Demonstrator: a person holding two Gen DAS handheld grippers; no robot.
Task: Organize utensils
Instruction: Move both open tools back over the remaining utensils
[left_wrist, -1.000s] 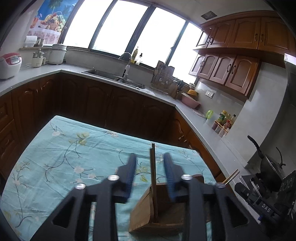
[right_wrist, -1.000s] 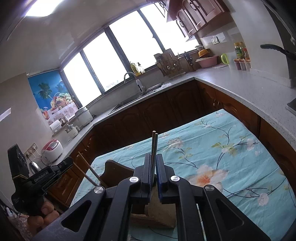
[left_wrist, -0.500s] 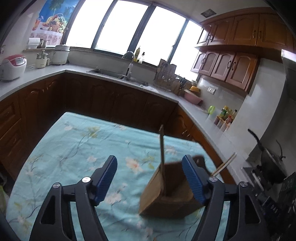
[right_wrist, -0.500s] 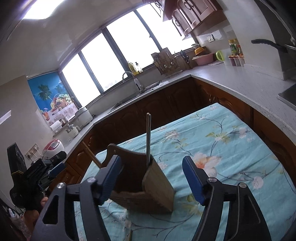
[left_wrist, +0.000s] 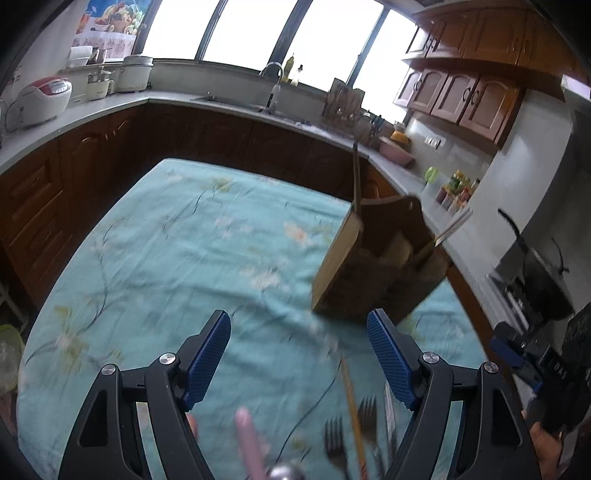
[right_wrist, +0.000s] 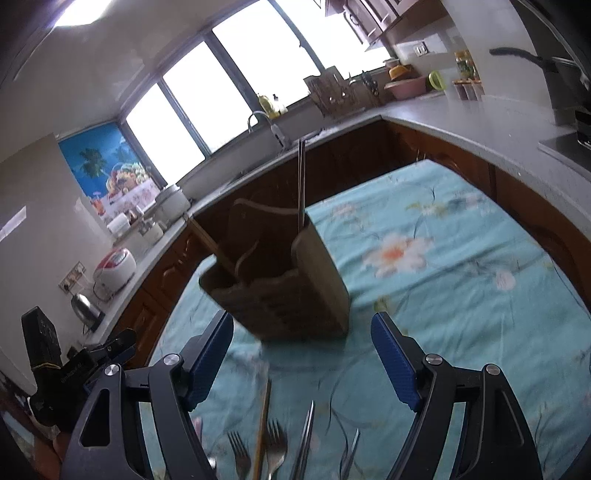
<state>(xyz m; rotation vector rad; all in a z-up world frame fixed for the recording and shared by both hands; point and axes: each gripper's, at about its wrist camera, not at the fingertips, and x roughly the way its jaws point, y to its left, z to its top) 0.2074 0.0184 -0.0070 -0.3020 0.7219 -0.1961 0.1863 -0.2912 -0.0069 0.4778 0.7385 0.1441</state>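
A wooden utensil holder (left_wrist: 373, 266) (right_wrist: 288, 284) stands on the teal flowered tablecloth (left_wrist: 166, 258). A pair of chopsticks (left_wrist: 356, 177) (right_wrist: 301, 184) stands upright in it, and another chopstick (left_wrist: 452, 225) leans out of its far compartment. My left gripper (left_wrist: 297, 332) is open and empty, short of the holder. My right gripper (right_wrist: 301, 336) is opening, with nothing between its jaws. Below the grippers, forks (left_wrist: 334, 439) (right_wrist: 275, 443), a loose wooden chopstick (left_wrist: 352, 406) (right_wrist: 264, 424) and a pink-handled utensil (left_wrist: 249, 439) lie on the cloth, blurred.
Dark wooden cabinets and a grey counter (left_wrist: 110, 103) wrap around the table. A sink (left_wrist: 221, 99), a rice cooker (left_wrist: 44, 96), a dish rack (right_wrist: 332, 92) and a black pan (left_wrist: 535, 266) stand on the counter. The table's right edge runs close behind the holder.
Both grippers have opened and let go of the chopsticks standing in the holder, then drawn back from it. The loose forks and chopstick on the cloth have come into view.
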